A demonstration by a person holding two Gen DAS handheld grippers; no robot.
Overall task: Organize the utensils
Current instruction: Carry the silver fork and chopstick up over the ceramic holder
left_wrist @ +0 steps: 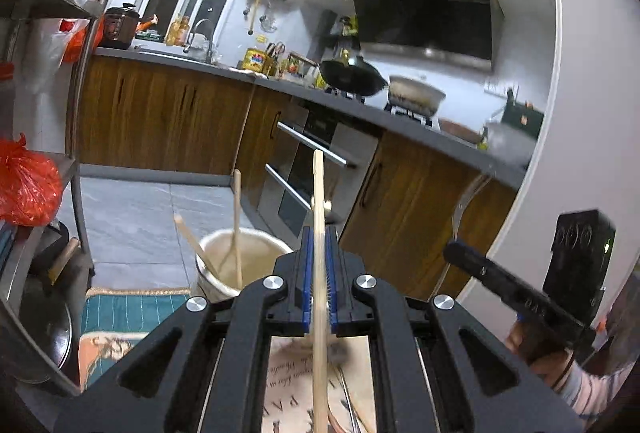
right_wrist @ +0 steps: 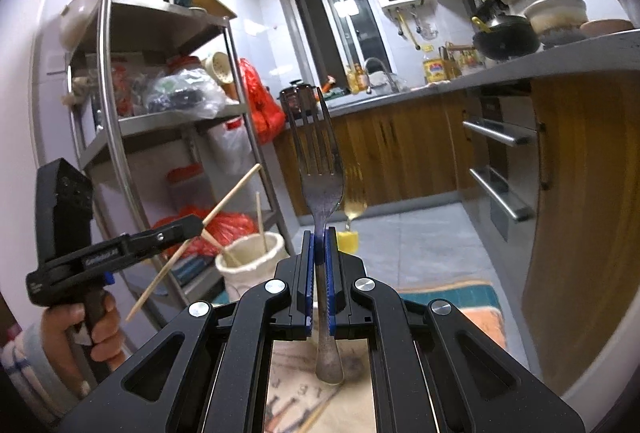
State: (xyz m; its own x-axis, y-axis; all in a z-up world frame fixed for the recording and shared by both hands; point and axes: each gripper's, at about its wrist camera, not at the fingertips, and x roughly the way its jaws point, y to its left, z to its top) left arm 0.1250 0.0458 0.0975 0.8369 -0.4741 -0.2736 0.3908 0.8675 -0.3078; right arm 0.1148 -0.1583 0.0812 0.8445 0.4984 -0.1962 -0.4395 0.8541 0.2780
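Note:
My left gripper (left_wrist: 319, 233) is shut on a wooden chopstick (left_wrist: 319, 189) that runs up between its blue pads. From the right wrist view the same left gripper (right_wrist: 196, 223) shows at the left, the chopstick (right_wrist: 224, 205) slanting through it. My right gripper (right_wrist: 319, 237) is shut on a metal fork (right_wrist: 318, 161), tines up. The left wrist view catches the right gripper (left_wrist: 454, 247) and its fork (left_wrist: 466, 201) at the right. A cream utensil holder (left_wrist: 240, 261) (right_wrist: 250, 265) stands ahead and below, with wooden chopsticks (left_wrist: 237, 221) leaning in it.
A metal shelf rack (right_wrist: 168, 121) with red bags stands at the left. Wooden cabinets with an oven (left_wrist: 308, 169) and a grey countertop (left_wrist: 420, 129) carrying a wok run along the right. A patterned cloth (right_wrist: 296, 385) lies below the grippers, a rug (left_wrist: 132, 309) on the floor.

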